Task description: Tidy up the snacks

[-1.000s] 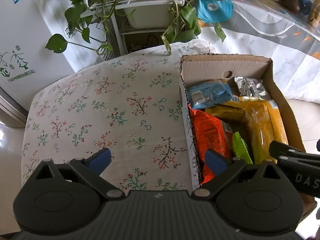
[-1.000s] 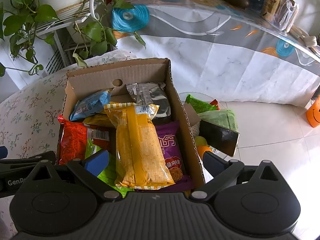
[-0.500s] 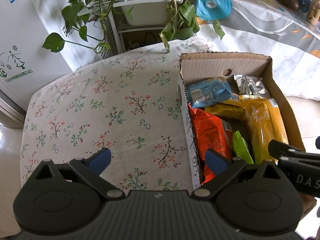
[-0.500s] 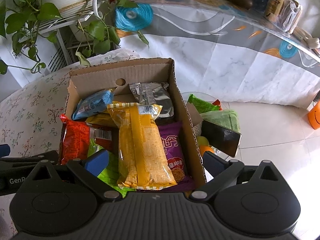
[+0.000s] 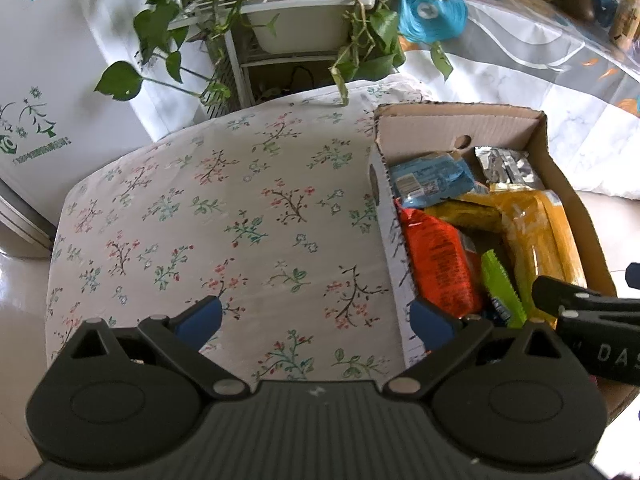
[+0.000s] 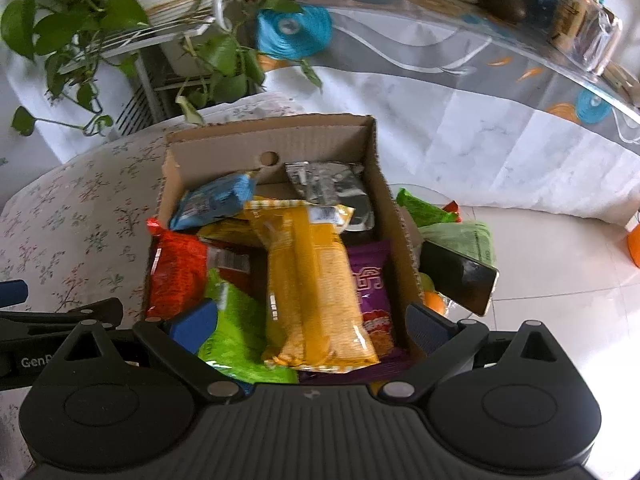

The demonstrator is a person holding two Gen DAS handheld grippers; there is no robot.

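Note:
A cardboard box (image 6: 276,140) (image 5: 452,122) full of snack packs stands on the floral-covered table (image 5: 240,216). In it lie a long yellow pack (image 6: 316,280) (image 5: 540,232), an orange-red pack (image 6: 176,272) (image 5: 436,256), a blue pack (image 6: 216,204) (image 5: 428,178), a silver pack (image 6: 324,184), a green pack (image 6: 236,328) and a purple pack (image 6: 372,292). My right gripper (image 6: 308,324) is open and empty above the box's near end. My left gripper (image 5: 316,316) is open and empty over the cloth, its right finger at the box's left wall.
Right of the box, lower down, lie green bags (image 6: 460,236), a phone (image 6: 460,276) and an orange fruit (image 6: 434,302). A plant stand (image 5: 280,20) with trailing leaves is behind the table. A glass-topped table (image 6: 480,40) with blue coasters runs behind right. A white fridge (image 5: 40,60) is left.
Both grippers have drawn back and up a little, so the box and table look smaller and farther. Nothing was grasped; the snacks have not moved.

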